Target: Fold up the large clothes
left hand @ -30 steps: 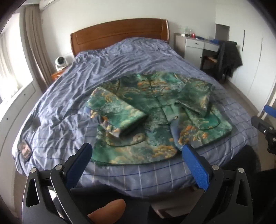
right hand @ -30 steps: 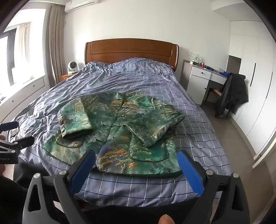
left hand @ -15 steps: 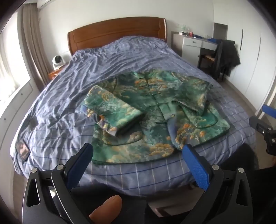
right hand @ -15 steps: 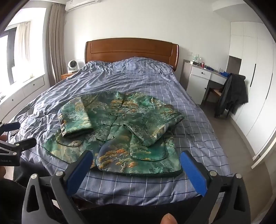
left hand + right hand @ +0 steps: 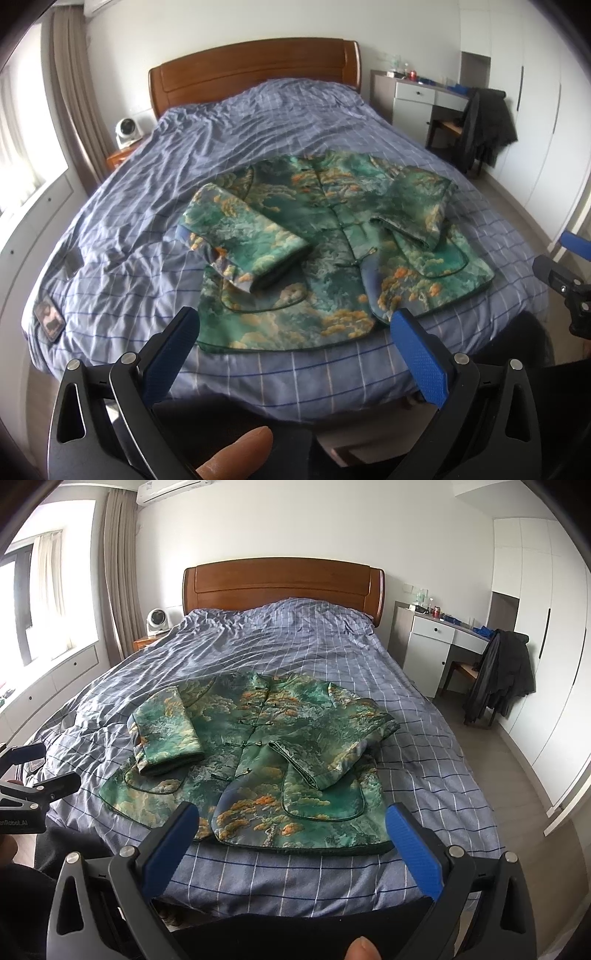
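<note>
A green patterned jacket [image 5: 332, 240] [image 5: 266, 746] with orange clouds lies front up on the blue checked bed [image 5: 177, 177] [image 5: 424, 746], hem toward me. Both sleeves are folded in over the body: the left sleeve [image 5: 243, 236] [image 5: 166, 731] and the right sleeve [image 5: 417, 206] [image 5: 332, 753]. My left gripper [image 5: 295, 328] hovers open just short of the hem at the bed's foot, nothing between its blue pads. My right gripper [image 5: 291, 827] is open too, held above the hem's right half. Each gripper shows at the edge of the other's view.
A wooden headboard [image 5: 284, 583] stands at the far end. A small white fan [image 5: 157, 620] sits on a nightstand at left. A white desk [image 5: 436, 642] and a chair draped with dark clothing [image 5: 506, 675] stand to the right. A dark patch [image 5: 50, 319] lies on the bed's left edge.
Both grippers have shifted slightly; the left view swung a little so the jacket sits more to the right. The jacket itself has not moved and both stay open.
</note>
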